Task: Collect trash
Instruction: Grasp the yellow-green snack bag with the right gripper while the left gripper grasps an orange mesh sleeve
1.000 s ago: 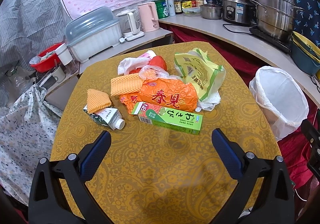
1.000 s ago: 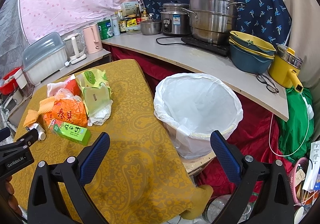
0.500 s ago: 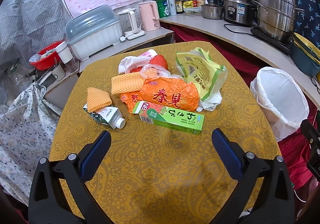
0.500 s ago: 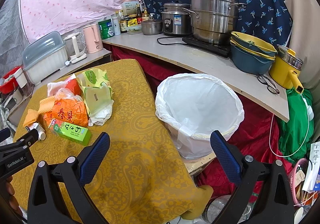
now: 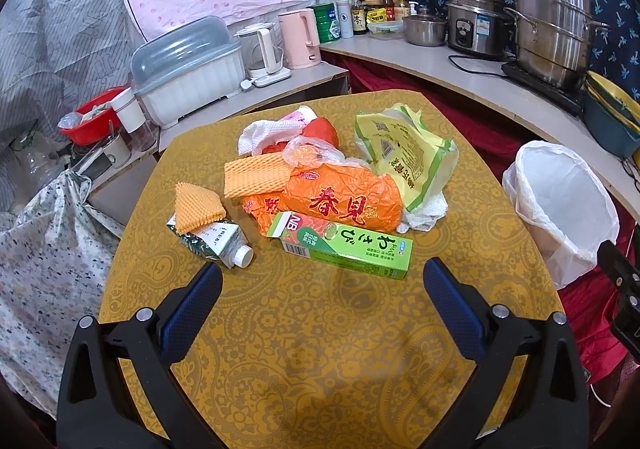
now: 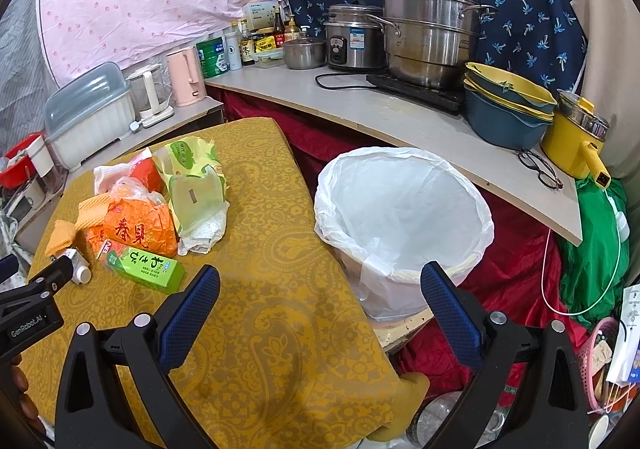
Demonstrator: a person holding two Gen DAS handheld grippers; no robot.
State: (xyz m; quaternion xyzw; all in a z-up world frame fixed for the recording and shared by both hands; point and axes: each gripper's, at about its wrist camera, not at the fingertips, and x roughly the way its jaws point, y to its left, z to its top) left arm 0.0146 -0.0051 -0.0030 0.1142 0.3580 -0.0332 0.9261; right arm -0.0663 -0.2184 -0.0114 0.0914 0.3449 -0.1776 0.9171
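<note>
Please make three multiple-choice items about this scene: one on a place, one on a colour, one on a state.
1. Where is the bin?
A. on the table
B. beside the table, lower than its top
C. on the counter

2. Which colour is the long box?
A. green
B. blue
C. black

3. How are the left gripper and right gripper?
A. both open, holding nothing
B. both shut
C. one holds a bag

Key: 1 B, it stands past the table edge; 2 A, its sides are green; 3 A, fingers wide apart.
</note>
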